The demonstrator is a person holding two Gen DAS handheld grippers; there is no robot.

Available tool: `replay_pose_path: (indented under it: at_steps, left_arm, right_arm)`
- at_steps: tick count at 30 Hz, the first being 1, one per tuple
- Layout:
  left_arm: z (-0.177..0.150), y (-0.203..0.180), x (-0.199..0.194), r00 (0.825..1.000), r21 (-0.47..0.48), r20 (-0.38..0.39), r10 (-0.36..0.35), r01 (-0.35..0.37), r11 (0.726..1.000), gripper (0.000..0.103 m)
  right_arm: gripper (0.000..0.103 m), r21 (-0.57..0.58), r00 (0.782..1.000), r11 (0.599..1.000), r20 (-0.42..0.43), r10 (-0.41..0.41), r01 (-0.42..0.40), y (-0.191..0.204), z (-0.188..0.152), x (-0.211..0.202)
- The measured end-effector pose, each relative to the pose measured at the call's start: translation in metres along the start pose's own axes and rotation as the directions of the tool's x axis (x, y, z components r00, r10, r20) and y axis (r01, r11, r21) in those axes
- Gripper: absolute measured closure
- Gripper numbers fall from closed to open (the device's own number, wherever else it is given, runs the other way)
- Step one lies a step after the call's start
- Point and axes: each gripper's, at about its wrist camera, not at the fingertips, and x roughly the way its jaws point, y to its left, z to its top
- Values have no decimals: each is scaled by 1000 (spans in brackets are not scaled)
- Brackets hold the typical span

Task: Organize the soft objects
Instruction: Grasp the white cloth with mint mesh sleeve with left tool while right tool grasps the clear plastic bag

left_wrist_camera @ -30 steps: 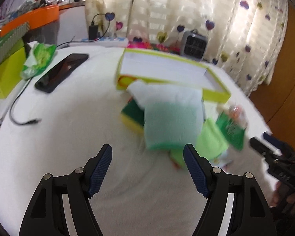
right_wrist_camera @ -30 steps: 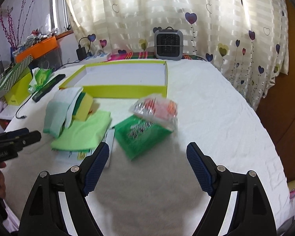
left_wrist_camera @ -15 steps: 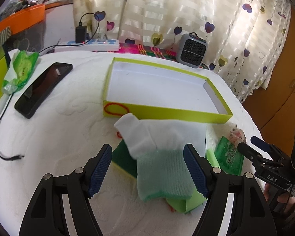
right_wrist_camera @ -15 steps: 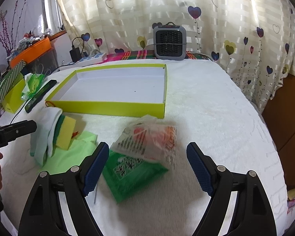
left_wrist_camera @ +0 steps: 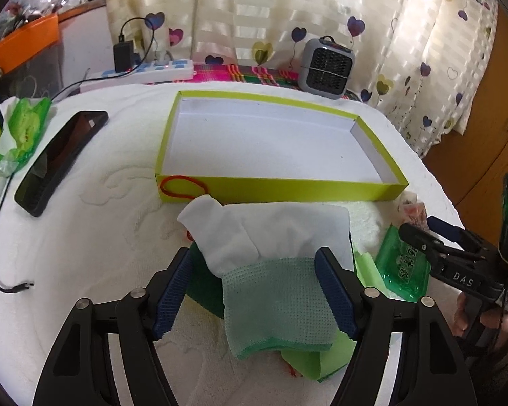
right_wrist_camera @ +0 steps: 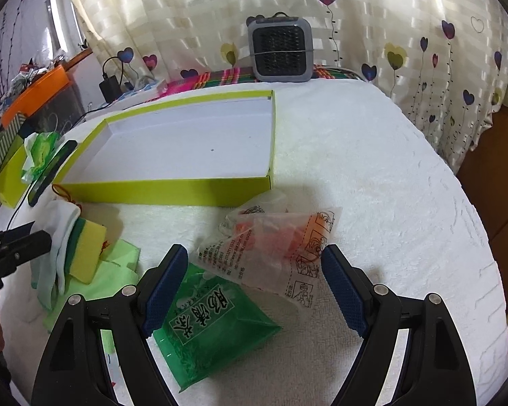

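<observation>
A white and mint-green knitted cloth (left_wrist_camera: 277,270) lies on a yellow and green sponge (right_wrist_camera: 84,250) and a light green cloth (right_wrist_camera: 118,270). My left gripper (left_wrist_camera: 254,291) straddles the knitted cloth. Its jaws are closing, and its pads are not pressing on the cloth. My right gripper (right_wrist_camera: 254,291) stands open over a clear bag with orange contents (right_wrist_camera: 281,247), which rests on a green packet (right_wrist_camera: 210,321). Behind both piles sits an empty lime-green box (left_wrist_camera: 281,187) with a white inside. The right gripper (left_wrist_camera: 433,237) also shows at the right edge of the left wrist view.
On the white bedcover to the left lie a black phone (left_wrist_camera: 61,155), a green tissue pack (left_wrist_camera: 22,132) and a loose cable (left_wrist_camera: 3,270). A power strip (left_wrist_camera: 145,71) and a small grey heater (left_wrist_camera: 326,64) stand at the back by the curtain.
Both grippers moved forward towards the piles. The knitted cloth now sits between the left fingers, and the clear bag and green packet between the right fingers. The left jaws narrowed slightly.
</observation>
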Motion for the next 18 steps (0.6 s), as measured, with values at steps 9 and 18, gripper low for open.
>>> replay_pose_path:
  at_steps: [9,18]
  left_arm:
    - [4,1,-2,1000,-16,18,9,-9,1000,67]
    - [3,5,-5,998,-41,44,-41,43,998,83]
  right_arm:
    - [24,18,1000,1000,0,20,-20,-3,2,0]
    - [47,19,999,999,8,37,-37,-1,0,0]
